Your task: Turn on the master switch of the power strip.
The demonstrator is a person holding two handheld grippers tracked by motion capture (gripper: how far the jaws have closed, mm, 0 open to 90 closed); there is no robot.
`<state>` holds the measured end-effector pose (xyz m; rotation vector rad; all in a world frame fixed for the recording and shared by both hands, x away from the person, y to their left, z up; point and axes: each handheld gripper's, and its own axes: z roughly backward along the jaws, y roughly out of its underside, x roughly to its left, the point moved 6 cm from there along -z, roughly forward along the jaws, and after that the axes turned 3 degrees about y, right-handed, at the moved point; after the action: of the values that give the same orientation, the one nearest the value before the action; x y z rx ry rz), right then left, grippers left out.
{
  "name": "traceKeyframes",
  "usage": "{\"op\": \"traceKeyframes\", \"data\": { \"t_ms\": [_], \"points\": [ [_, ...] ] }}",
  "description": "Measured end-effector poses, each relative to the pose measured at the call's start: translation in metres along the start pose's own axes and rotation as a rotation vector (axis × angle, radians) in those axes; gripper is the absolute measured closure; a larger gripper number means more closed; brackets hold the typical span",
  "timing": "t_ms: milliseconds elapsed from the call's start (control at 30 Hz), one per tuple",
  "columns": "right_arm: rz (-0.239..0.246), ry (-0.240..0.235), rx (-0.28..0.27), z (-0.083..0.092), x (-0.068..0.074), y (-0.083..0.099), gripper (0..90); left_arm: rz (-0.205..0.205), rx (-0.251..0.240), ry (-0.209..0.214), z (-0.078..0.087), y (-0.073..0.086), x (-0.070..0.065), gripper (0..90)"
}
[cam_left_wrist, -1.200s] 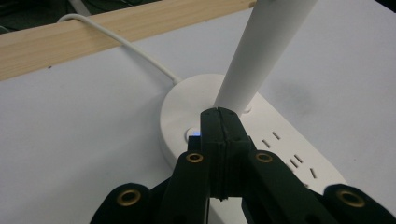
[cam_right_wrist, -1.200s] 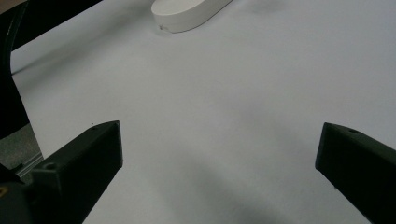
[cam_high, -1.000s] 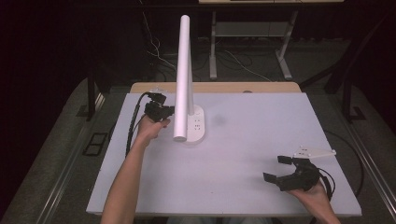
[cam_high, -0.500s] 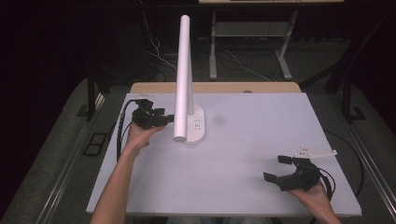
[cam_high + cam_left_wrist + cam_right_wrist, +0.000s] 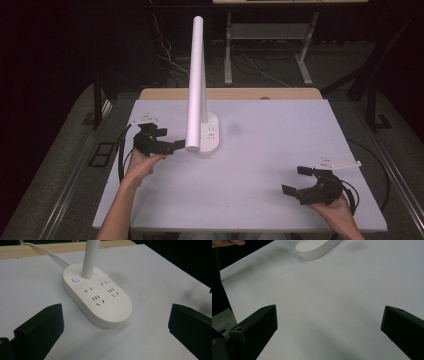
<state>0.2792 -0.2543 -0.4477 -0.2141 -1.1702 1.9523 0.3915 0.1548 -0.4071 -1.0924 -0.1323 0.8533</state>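
so my left gripper has just been opening its jaws, and now they stand wide with nothing between them, just beside the lamp base on its near-left side. in the left gripper view the base lies ahead of the two black jaws, apart from both, with its small lit button next to the foot of the white stem. the base sits flat on the desk, toward the far-left part of it, and the stem leans up and out over its near end.

i judge the step in hand to be drawing clear of the lamp. to do it well i'd keep the jaws spread, so neither pad clips the rim of the base, and stay low and off to the side of the overhanging stem rather than rise under it. the cord runs off behind the base, so i'd avoid sweeping that way.

my right gripper rests well away from the base, at the near-right of the desk, jaws wide and empty.
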Motion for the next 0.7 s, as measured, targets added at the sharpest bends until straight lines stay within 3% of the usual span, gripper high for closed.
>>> {"op": "traceKeyframes", "data": {
  "t_ms": [233,533,700],
  "points": [
    [-0.004,-0.002,0.004,-0.001,0.0,0.001,0.2,-0.012,-0.015,0.018,0.007,0.013,-0.015,0.0],
    [-0.013,-0.003,0.002,0.001,0.001,0.001,0.2,-0.054,-0.021,0.046,0.009,0.033,-0.044,0.0],
    [-0.013,-0.005,0.002,0.001,0.001,0.001,0.2,-0.05,-0.017,0.055,0.012,0.047,-0.053,0.0]
  ]
}}
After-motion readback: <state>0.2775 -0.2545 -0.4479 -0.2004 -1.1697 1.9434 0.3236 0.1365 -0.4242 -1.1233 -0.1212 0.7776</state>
